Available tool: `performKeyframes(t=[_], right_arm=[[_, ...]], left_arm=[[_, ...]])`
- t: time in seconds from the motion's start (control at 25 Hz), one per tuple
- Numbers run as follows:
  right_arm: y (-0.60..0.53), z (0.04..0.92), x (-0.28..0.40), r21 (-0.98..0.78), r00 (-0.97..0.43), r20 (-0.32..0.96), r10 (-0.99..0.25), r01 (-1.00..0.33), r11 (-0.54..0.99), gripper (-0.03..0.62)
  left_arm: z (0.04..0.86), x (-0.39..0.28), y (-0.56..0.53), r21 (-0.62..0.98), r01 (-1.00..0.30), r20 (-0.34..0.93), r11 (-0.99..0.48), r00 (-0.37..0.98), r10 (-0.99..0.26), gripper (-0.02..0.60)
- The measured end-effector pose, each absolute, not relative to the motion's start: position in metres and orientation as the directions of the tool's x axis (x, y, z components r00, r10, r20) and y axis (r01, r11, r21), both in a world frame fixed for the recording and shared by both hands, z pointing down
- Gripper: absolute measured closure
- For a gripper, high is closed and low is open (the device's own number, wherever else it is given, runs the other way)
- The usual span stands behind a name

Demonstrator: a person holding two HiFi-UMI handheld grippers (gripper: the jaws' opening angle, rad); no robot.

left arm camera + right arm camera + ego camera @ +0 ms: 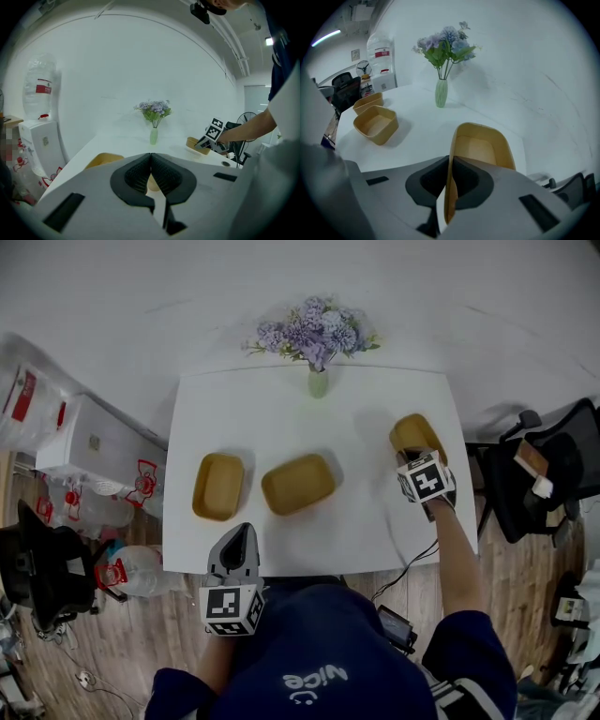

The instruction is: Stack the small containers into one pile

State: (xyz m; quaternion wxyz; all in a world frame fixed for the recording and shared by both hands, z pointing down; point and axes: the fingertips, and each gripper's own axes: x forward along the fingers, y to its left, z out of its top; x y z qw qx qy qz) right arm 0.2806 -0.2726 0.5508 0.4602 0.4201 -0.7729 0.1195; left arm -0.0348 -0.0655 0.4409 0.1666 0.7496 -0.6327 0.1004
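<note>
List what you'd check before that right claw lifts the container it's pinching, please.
1. Grip: right claw shut on right container's wall: ok.
2. Firm enough to lift: cannot tell.
3. Target: middle container upright, empty: ok.
4. Path: table bare between those two: ok.
5. Other side: left claw shut, empty, at the near edge: ok.
6. Hazard: vase at the far edge, off the path: ok.

Table (281,413): left container (217,486), middle container (297,483); right tool (413,457) at right container (415,433); left tool (239,532) at front edge.
</note>
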Motion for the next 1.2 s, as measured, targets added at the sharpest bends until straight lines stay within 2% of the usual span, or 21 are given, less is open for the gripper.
performKeyframes(t=[0.48,0.68,1.2], right_arm=[[-0.245,0.482,0.214,0.387,-0.331,0.758,-0.562,-0.465,0.796,0.54],[-0.225,0.467,0.174,0.459,-0.407,0.74,-0.536,-0.276,0.844,0.54],[-0.155,0.468,0.089,0.405,-0.548,0.782,-0.296,0.087,0.91,0.54]], left_arm=[[0.443,-0.042,-0.05,0.163,-0.98,0.348,-0.117,0.168,-0.922,0.563],[0.442,-0.05,-0.043,0.17,-0.981,0.347,-0.097,0.151,-0.926,0.563],[0.443,-0.081,-0.01,0.17,-0.985,0.356,-0.012,0.073,-0.932,0.563]])
